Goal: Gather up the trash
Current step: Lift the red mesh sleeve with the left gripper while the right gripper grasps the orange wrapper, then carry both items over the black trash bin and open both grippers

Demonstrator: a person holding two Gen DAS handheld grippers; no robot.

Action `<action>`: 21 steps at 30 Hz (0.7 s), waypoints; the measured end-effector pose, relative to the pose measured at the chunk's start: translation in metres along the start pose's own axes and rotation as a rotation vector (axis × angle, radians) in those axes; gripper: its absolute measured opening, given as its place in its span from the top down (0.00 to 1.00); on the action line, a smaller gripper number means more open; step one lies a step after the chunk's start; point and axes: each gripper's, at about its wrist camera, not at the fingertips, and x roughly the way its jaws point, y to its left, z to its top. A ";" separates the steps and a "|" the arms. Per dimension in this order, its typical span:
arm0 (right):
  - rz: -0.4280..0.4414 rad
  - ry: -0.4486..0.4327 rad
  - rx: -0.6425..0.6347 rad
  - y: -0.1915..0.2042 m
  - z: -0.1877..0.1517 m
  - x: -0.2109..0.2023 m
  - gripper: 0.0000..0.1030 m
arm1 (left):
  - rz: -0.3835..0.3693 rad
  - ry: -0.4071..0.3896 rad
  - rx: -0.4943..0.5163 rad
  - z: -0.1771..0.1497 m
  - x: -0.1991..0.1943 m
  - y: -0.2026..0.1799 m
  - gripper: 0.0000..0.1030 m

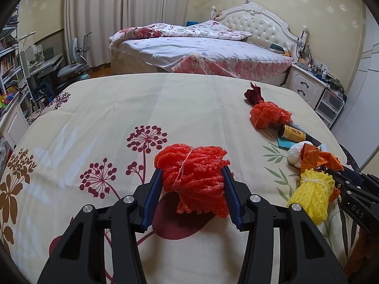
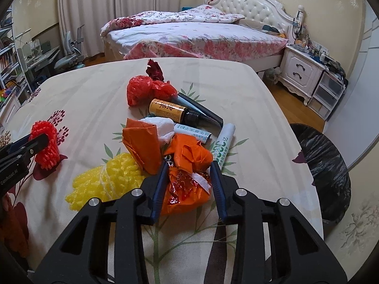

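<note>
Both grippers down on the table now. Left gripper sits centre-low in the left wrist view, fingers set narrow around the red foam net, blue pads touching both flanks — looks clamped, tho whether it's squeezing hard I can't tell. That net's a tied bundle, soft & springy, prob v. light; grab it across the middle by the string, as here, so it doesn't splay.

Right gripper, centre-low in the right wrist view, fingers around the orange wrapper, crumpled foil-ish plastic, pads at both sides. Contact on the right pad isn't clear. Crinkly, slippery stuff, weighs next to nothing; pinch the bulky knot, not a loose flap.

Rest of the trash: yellow foam net just left of the right gripper, orange paper above it, red plastic bag upper centre, brown bottle — rigid, may roll — and white tube. Black-lined bin at right edge, beside the table.
</note>
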 end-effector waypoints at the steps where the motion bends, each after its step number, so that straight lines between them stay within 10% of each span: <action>1: 0.001 -0.003 -0.002 0.000 0.000 -0.001 0.67 | -0.003 -0.002 0.001 0.000 -0.001 -0.001 0.52; 21: -0.176 -0.178 0.144 -0.088 0.019 -0.051 0.68 | -0.215 -0.135 0.140 0.036 -0.025 -0.109 0.52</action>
